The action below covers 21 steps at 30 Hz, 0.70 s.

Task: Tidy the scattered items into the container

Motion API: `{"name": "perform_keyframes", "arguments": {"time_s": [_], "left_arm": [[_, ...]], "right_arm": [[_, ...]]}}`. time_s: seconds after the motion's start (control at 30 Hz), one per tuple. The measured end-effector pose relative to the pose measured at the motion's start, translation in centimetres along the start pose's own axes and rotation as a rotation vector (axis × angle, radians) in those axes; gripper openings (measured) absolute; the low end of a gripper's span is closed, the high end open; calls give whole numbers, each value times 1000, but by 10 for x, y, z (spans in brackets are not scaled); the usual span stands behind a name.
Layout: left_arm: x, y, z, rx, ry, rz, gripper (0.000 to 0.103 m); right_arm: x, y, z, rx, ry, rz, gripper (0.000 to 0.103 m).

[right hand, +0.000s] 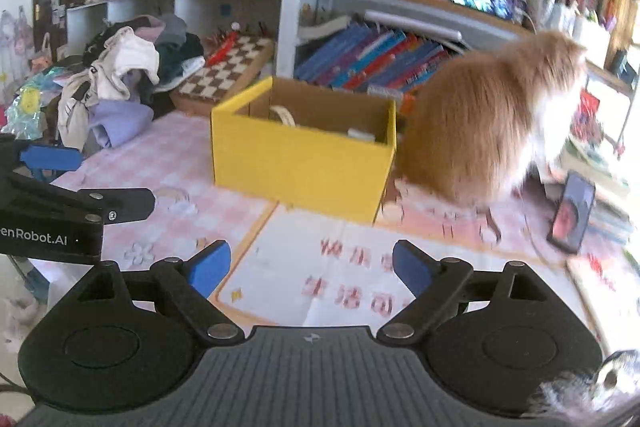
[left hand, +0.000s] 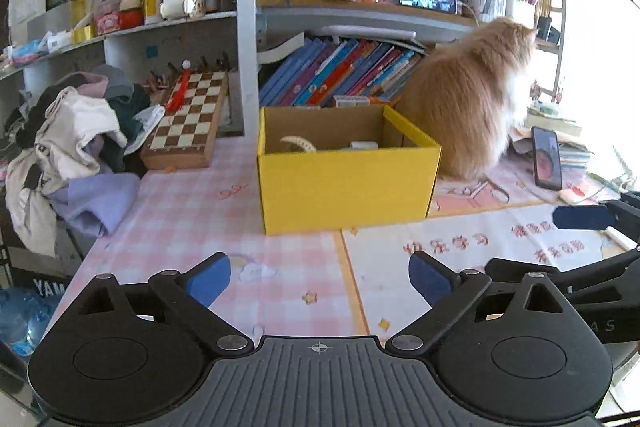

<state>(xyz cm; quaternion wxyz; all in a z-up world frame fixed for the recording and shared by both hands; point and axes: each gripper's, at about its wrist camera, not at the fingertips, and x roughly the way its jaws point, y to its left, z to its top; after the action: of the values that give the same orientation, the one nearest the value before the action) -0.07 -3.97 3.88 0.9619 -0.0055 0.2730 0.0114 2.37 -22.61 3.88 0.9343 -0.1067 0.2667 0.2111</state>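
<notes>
A yellow cardboard box (left hand: 344,187) stands open on the pink checked tablecloth, in front of both grippers; it also shows in the right wrist view (right hand: 300,171). Inside it lie a cream curved item (left hand: 298,143) and a small white item (left hand: 362,145). My left gripper (left hand: 320,281) is open and empty, low over the cloth, short of the box. My right gripper (right hand: 312,269) is open and empty over a white mat with red characters (right hand: 348,287). Each gripper shows at the edge of the other's view.
A fluffy orange cat (left hand: 468,99) sits right beside the box. A phone (left hand: 546,158) stands propped at the right. A chessboard (left hand: 188,119) and a pile of clothes (left hand: 76,143) lie at the left. Shelves of books stand behind.
</notes>
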Motion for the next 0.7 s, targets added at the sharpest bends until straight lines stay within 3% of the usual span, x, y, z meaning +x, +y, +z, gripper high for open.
{"name": "perform_keyframes", "arguments": {"time_s": [0.27,0.7], "left_arm": [[3,3,-20,-29,85,31,98],[3,-1,-29,-36,134,55,102]], "right_arm": [[-4,-1,-23,88,70,-50,93],[-6,-3,-34,90,110,-50,100]]}}
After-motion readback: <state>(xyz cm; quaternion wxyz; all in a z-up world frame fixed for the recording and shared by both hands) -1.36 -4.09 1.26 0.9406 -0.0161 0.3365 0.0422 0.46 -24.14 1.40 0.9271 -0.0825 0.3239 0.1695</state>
